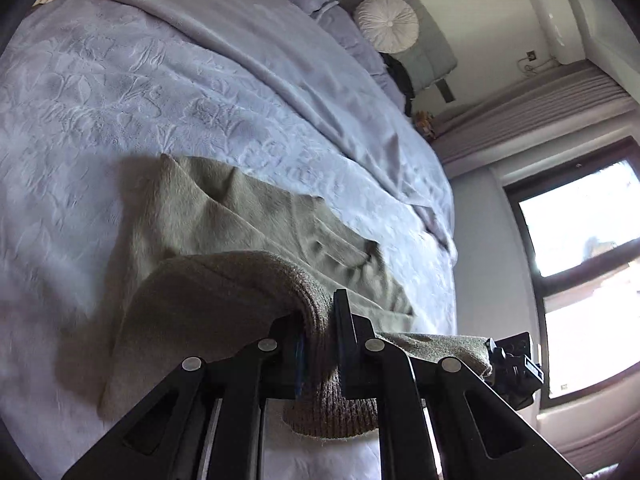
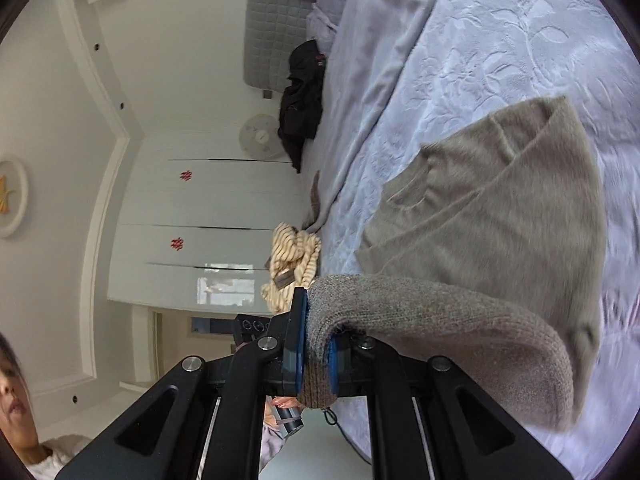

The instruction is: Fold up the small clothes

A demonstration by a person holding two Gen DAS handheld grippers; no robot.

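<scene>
A grey-brown knit sweater (image 1: 224, 232) lies partly on the lilac bedspread (image 1: 100, 92), with its near edge lifted. My left gripper (image 1: 320, 344) is shut on the ribbed hem of the sweater, which hangs down between the fingers. In the right wrist view the same sweater (image 2: 500, 208) spreads over the bed, and my right gripper (image 2: 316, 352) is shut on another part of its ribbed edge. The other gripper's tip (image 1: 514, 364) shows at the right of the left wrist view, close beside the held hem.
A striped cream garment (image 2: 294, 264) lies at the bed's edge. Dark clothes (image 2: 302, 100) lie near the round white cushion (image 1: 386, 22) at the headboard. A window (image 1: 588, 280) and white wardrobe doors (image 2: 200, 216) bound the room. A person's face (image 2: 12, 400) shows lower left.
</scene>
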